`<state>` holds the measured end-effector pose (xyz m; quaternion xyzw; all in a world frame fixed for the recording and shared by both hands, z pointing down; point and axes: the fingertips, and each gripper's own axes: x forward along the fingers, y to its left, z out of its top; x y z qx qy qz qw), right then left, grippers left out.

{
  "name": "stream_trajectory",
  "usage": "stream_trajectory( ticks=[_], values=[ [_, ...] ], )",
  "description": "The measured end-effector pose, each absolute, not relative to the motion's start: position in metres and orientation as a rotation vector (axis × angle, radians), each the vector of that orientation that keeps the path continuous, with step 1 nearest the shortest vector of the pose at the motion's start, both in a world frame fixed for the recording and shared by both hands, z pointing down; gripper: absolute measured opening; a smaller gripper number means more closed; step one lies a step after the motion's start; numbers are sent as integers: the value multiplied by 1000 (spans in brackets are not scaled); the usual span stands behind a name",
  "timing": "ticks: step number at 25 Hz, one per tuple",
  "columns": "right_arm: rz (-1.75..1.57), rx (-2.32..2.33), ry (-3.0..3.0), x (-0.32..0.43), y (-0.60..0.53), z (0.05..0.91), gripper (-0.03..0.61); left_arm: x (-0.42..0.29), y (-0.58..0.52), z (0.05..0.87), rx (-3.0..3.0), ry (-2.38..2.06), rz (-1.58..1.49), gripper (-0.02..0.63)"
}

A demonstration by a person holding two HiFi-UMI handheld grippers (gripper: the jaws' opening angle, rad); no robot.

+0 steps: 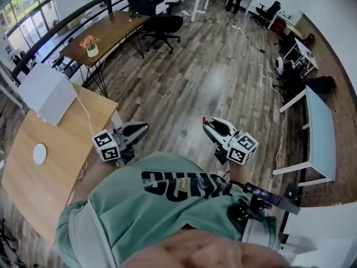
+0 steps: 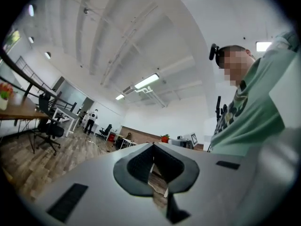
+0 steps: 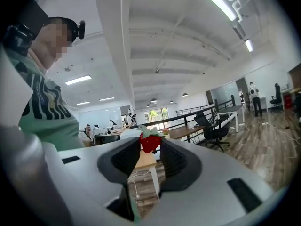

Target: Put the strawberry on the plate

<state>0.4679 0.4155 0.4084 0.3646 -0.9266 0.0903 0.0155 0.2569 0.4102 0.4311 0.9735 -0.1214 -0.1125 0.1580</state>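
Observation:
A small red strawberry with green leaves sits pinched between the tips of my right gripper, which is shut on it; in the head view it shows as a red speck at the tip of that gripper, held over the wood floor in front of the person's body. My left gripper hangs near the table corner, its jaws closed together with nothing between them. A small white round plate lies on the light wooden table at the left, well apart from both grippers.
A white box-like object with a cable stands at the table's far end. Farther off are a dark wooden table with a flower pot, black office chairs, and a white desk on the right.

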Motion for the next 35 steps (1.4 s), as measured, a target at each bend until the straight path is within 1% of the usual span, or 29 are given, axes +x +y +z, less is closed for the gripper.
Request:
stream_trajectory(
  ticks=[2,5,10,15,20,26,31,35],
  values=[
    [294,1110,-2910,490,400,410,137,280,398,431,2747,-375,-349,5],
    [301,1079,-2940,513,382,411,137,305,386,431,2757,-398,-292,5],
    [311,1088,-2950,537,341,417,137,322,336,430,2755,-404,-277,5],
    [330,1125,-2900,545,284,423,137,342,274,436,2744,-308,-307,5],
    [298,1224,-2836,541,188,404,137,339,171,431,2760,-196,-342,5],
    [321,1295,-2801,519,76,390,137,307,46,417,2766,-142,-354,5],
    [318,1233,-2801,488,4,395,137,291,-29,417,2772,-135,-345,5],
    [367,1196,-2788,491,-55,409,137,279,-83,427,2748,-216,-373,5]
  ],
)
